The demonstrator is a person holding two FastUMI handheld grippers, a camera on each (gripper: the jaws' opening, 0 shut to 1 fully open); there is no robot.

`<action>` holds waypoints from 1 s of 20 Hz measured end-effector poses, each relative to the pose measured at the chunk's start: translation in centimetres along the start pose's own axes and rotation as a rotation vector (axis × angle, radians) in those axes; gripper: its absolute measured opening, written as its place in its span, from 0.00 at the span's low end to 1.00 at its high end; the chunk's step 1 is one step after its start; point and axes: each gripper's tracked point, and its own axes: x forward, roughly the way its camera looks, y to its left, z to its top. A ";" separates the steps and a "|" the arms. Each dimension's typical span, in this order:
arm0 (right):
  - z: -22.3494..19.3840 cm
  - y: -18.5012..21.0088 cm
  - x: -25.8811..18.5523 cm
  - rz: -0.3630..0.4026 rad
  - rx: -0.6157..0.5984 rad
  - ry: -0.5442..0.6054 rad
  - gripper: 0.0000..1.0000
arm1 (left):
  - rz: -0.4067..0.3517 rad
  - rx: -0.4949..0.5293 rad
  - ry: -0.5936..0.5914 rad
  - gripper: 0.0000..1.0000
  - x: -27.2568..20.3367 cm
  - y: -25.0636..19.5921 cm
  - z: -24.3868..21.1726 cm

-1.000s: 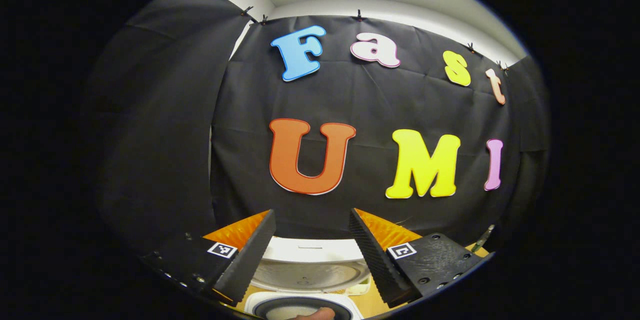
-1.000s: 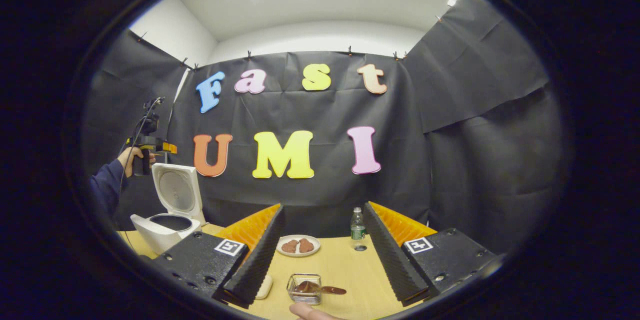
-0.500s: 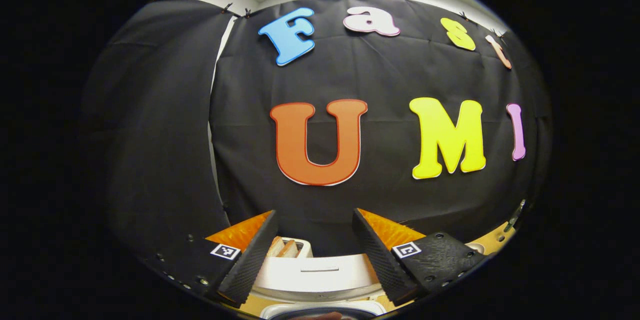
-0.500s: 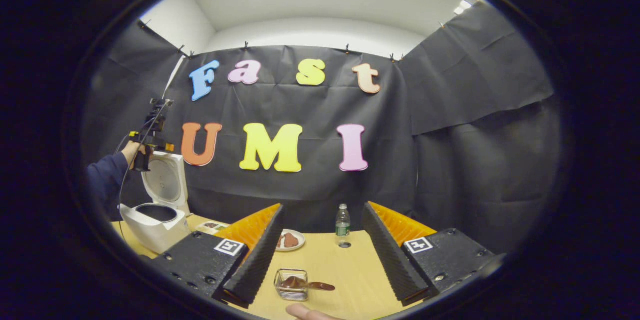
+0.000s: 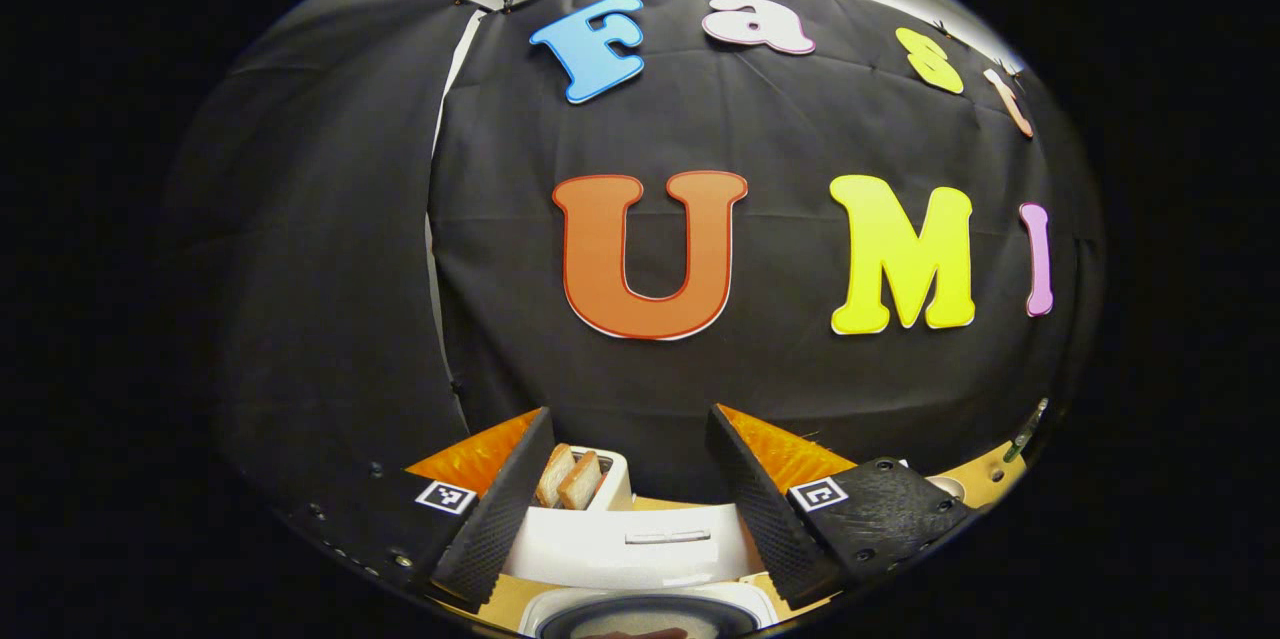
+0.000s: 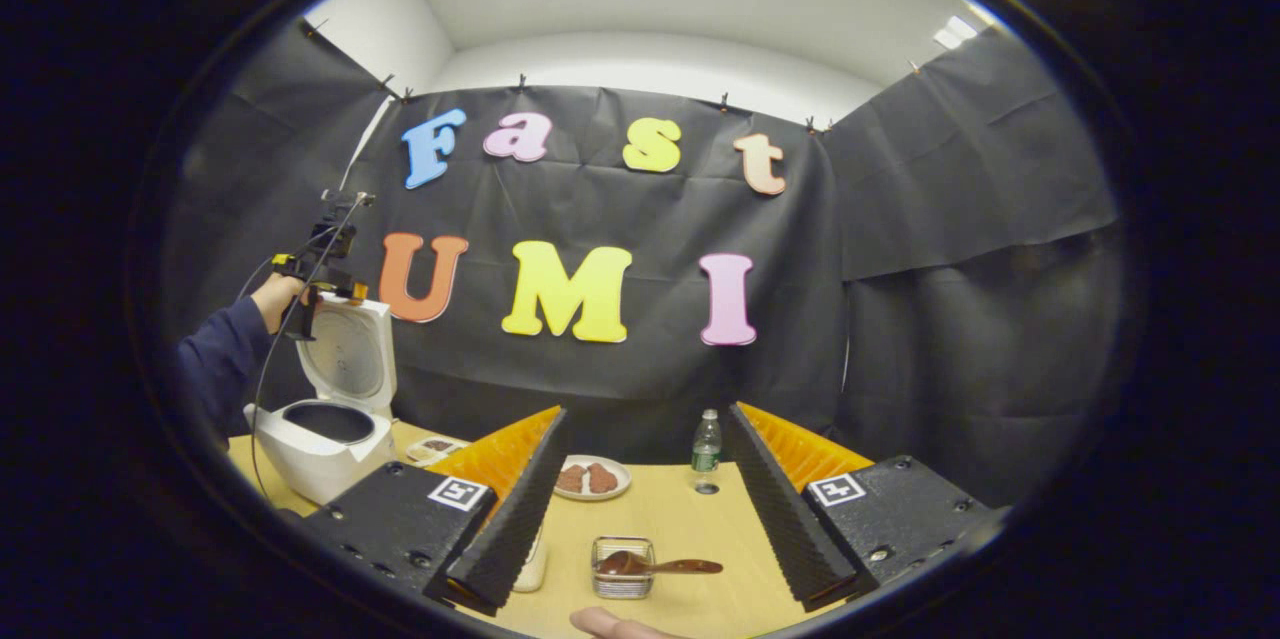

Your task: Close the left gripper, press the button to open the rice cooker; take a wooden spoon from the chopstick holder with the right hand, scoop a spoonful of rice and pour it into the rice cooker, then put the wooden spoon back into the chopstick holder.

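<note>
In the right gripper view the white rice cooker (image 6: 318, 431) stands at the table's left end with its lid (image 6: 352, 359) up. The left gripper (image 6: 322, 269), held by a hand with a blue sleeve, hovers just over the lid's top edge. From the left gripper view, that gripper (image 5: 628, 424) is open, above the lid (image 5: 640, 544) and the pot's rim (image 5: 650, 609). A wooden spoon (image 6: 660, 566) lies across a small clear holder (image 6: 622, 581). My right gripper (image 6: 648, 416) is open, high above it, with nothing between its fingers.
A toaster (image 5: 580, 479) with bread slices stands behind the cooker. On the wooden table (image 6: 690, 519) sit a plate of brown food (image 6: 590, 477), a water bottle (image 6: 706, 441) and a small tray (image 6: 436, 446). A fingertip (image 6: 610, 624) shows at the bottom edge.
The left gripper has moved forward over the upright lid, bringing the toaster into its view. The right gripper's view has shifted slightly; the spoon and holder lie as before.
</note>
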 end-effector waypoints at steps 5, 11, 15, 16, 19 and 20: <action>-1.1 2.3 -3.0 0.058 0.022 0.036 1.00 | -0.006 0.001 0.011 0.98 -4.5 -0.2 -1.7; 0.1 3.1 -6.2 0.107 0.043 0.007 1.00 | -0.031 -0.068 0.094 0.95 -8.9 -0.1 -5.7; 0.8 2.7 -7.6 0.120 0.036 -0.029 1.00 | -0.059 -0.162 0.156 0.93 -11.1 -0.6 -8.2; 0.7 2.7 -7.8 0.126 0.038 -0.032 1.00 | -0.055 -0.147 0.171 0.93 -11.3 -0.6 -8.9; 0.1 1.9 -8.3 0.130 0.064 -0.022 1.00 | -0.038 -0.099 0.218 0.94 -12.4 -0.4 -11.2; -0.1 1.7 -8.3 0.130 0.072 -0.014 1.00 | -0.033 -0.088 0.234 0.93 -12.8 -0.4 -12.0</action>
